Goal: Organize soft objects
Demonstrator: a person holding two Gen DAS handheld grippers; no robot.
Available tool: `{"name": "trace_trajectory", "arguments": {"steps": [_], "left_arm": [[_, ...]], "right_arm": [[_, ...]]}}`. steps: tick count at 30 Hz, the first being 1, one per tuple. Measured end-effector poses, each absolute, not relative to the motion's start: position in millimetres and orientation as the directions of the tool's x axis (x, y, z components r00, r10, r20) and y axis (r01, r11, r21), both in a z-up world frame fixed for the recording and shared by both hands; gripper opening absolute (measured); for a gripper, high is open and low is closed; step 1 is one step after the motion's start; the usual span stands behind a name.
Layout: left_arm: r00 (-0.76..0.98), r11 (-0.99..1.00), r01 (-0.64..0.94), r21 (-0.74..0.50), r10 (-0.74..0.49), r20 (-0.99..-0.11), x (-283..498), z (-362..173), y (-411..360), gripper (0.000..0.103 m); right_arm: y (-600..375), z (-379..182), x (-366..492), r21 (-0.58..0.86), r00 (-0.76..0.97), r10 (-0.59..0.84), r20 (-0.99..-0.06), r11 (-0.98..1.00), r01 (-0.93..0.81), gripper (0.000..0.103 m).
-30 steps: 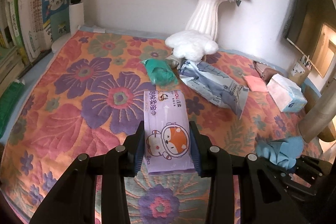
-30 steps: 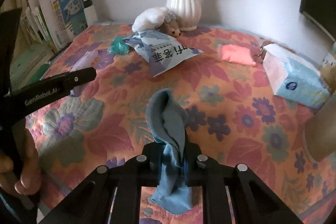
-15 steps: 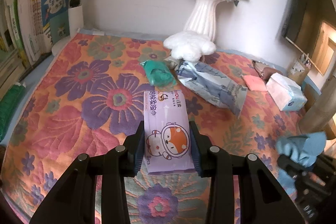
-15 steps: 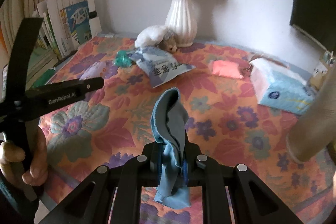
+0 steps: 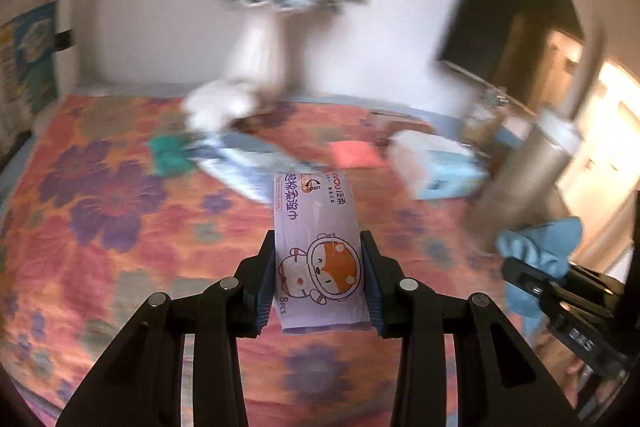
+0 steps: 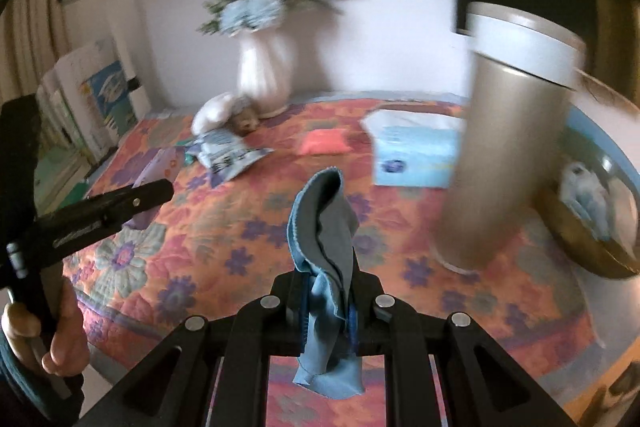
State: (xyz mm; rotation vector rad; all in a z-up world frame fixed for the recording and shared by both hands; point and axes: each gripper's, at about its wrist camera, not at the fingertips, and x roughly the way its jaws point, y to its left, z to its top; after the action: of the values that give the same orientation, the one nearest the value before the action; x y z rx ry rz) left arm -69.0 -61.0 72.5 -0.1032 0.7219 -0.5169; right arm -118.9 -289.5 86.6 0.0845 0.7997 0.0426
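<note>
My left gripper (image 5: 319, 277) is shut on a purple wipes pack (image 5: 316, 243) with a cartoon fox, held above the floral cloth. My right gripper (image 6: 326, 301) is shut on a blue cloth (image 6: 324, 227) that stands up between its jaws and hangs below them. The blue cloth also shows at the right of the left wrist view (image 5: 540, 247). On the table lie a white plush toy (image 6: 224, 111), a green soft item (image 5: 170, 151), a blue-white pouch (image 6: 228, 155), a pink pad (image 6: 324, 143) and a blue tissue box (image 6: 416, 155).
A white vase with blue flowers (image 6: 262, 75) stands at the back wall. A tall tan cylinder (image 6: 508, 147) stands at the right, with a round bowl (image 6: 600, 219) beyond it. Books (image 6: 96, 95) stand at the left edge. The floral cloth (image 5: 80, 247) covers the table.
Both grippers have swung to the right and lifted, each still holding its item. The tan cylinder and bowl have come into the right wrist view. The views are motion-blurred.
</note>
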Motion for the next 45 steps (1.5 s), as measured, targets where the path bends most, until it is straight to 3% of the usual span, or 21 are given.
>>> {"name": "trace_trajectory", "arguments": {"steps": [10, 14, 22, 29, 35, 37, 38, 39, 40, 45], "left_arm": [[0.443, 0.710, 0.589, -0.387, -0.684, -0.580, -93, 85, -140, 0.035], [0.383, 0.660, 0.648, -0.380, -0.714, -0.586, -109, 93, -175, 0.035], [0.312, 0.548, 0.781, -0.298, -0.757, -0.574, -142, 122, -273, 0.035], [0.425, 0.605, 0.784, -0.139, -0.687, -0.590, -149, 139, -379, 0.035], [0.542, 0.698, 0.713, -0.056, -0.601, -0.587, -125, 135, -434, 0.036], [0.577, 0.723, 0.691, -0.026, -0.572, -0.583, -113, 129, -449, 0.053], [0.583, 0.727, 0.686, -0.016, -0.563, -0.585, -112, 128, -453, 0.060], [0.584, 0.730, 0.683, -0.010, -0.555, -0.592, -108, 124, -457, 0.076], [0.580, 0.727, 0.686, -0.015, -0.559, -0.592, -110, 122, -458, 0.082], [0.534, 0.681, 0.732, -0.033, -0.603, -0.593, -119, 119, -462, 0.082]], "right_arm": [[-401, 102, -159, 0.269, 0.676, 0.097, -0.731, 0.951, 0.155, 0.014], [-442, 113, -180, 0.333, 0.688, 0.127, -0.714, 0.927, 0.175, 0.014], [-512, 155, -200, 0.307, 0.768, -0.002, -0.641, 0.916, 0.258, 0.014], [-573, 173, -169, 0.305, 0.785, -0.080, -0.614, 0.893, 0.330, 0.014], [-620, 156, -118, 0.322, 0.733, -0.054, -0.678, 0.875, 0.363, 0.016], [-628, 148, -103, 0.333, 0.710, -0.027, -0.704, 0.870, 0.363, 0.030], [-633, 145, -98, 0.349, 0.702, -0.005, -0.712, 0.865, 0.360, 0.051], [-637, 142, -94, 0.372, 0.701, 0.021, -0.713, 0.858, 0.353, 0.060], [-642, 140, -94, 0.395, 0.707, 0.041, -0.706, 0.851, 0.346, 0.060], [-647, 144, -112, 0.418, 0.736, 0.047, -0.675, 0.846, 0.330, 0.060]]}}
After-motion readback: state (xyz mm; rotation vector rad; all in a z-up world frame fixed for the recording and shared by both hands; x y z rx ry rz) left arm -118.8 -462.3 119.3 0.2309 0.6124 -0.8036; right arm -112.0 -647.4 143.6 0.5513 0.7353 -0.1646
